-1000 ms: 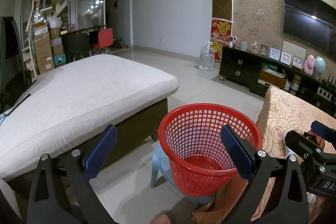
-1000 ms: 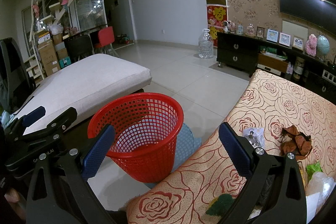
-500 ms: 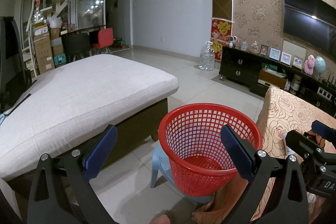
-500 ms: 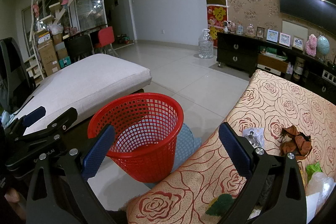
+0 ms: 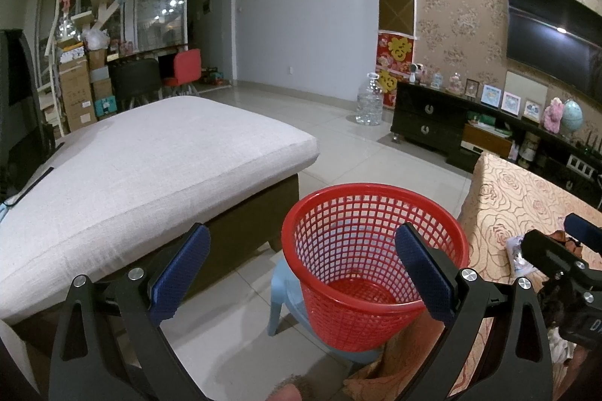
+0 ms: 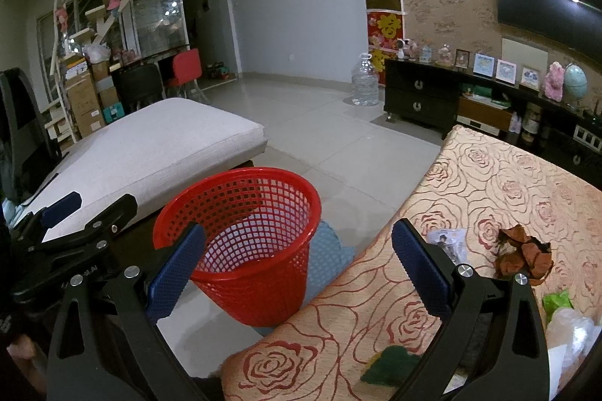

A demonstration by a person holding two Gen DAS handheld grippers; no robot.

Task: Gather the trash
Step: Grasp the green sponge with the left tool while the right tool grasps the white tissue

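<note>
Left gripper (image 5: 301,269) spread wide, nothing between pads. Right gripper (image 6: 299,260) likewise agape, empty. Red mesh basket (image 6: 240,239) on pale blue stool (image 5: 286,299), just beside rose-patterned table (image 6: 489,183). On cloth: green scrap (image 6: 395,363) nearest, clear wrapper (image 6: 449,243), brown crumpled paper (image 6: 523,250). Beyond, grey ottoman (image 5: 131,167).
</note>
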